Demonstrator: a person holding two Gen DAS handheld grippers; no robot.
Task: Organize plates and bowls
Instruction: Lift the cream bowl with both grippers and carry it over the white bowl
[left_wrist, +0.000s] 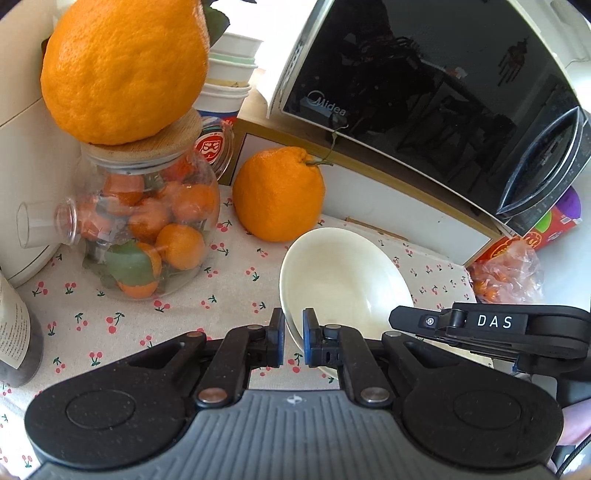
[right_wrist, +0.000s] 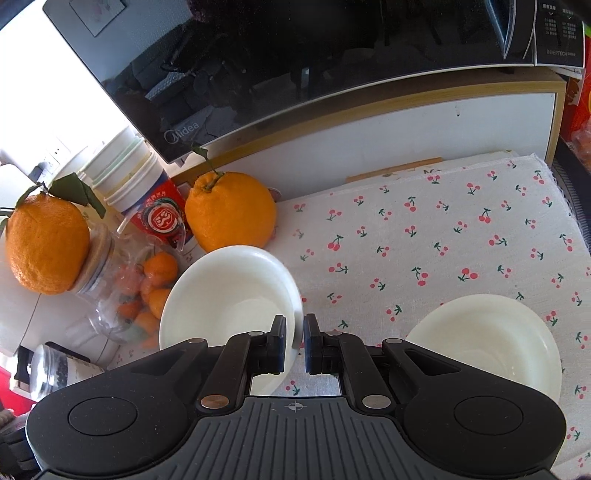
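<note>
Bowl (left_wrist: 343, 280): cream, tilted, above the cherry-print cloth (left_wrist: 110, 310), just in front of a large orange (left_wrist: 279, 194); the same bowl shows in the right wrist view (right_wrist: 229, 291), left of centre
Left gripper (left_wrist: 293, 341): jaws clenched on the bowl's near-left rim; one blue pad outside the wall, one inside
Right gripper (right_wrist: 294, 341): jaws closed onto the bowl's right rim, the rim edge running between the pads; its black body with "DAS" lettering shows at the right in the left wrist view (left_wrist: 495, 325)
Second bowl (right_wrist: 487, 339): cream, upright on the cloth, lower right, apart from the held bowl
Jar (left_wrist: 147, 218): glass, small oranges inside, wooden lid, another large orange (left_wrist: 125, 66) sitting on the lid; left of the bowl
Cups (left_wrist: 229, 74): paper, stacked, behind the jar
Microwave (left_wrist: 443, 96): black door marked Midea, on a white shelf behind the cloth
Bottle (left_wrist: 14, 332): dark, labelled, at far left edge
</note>
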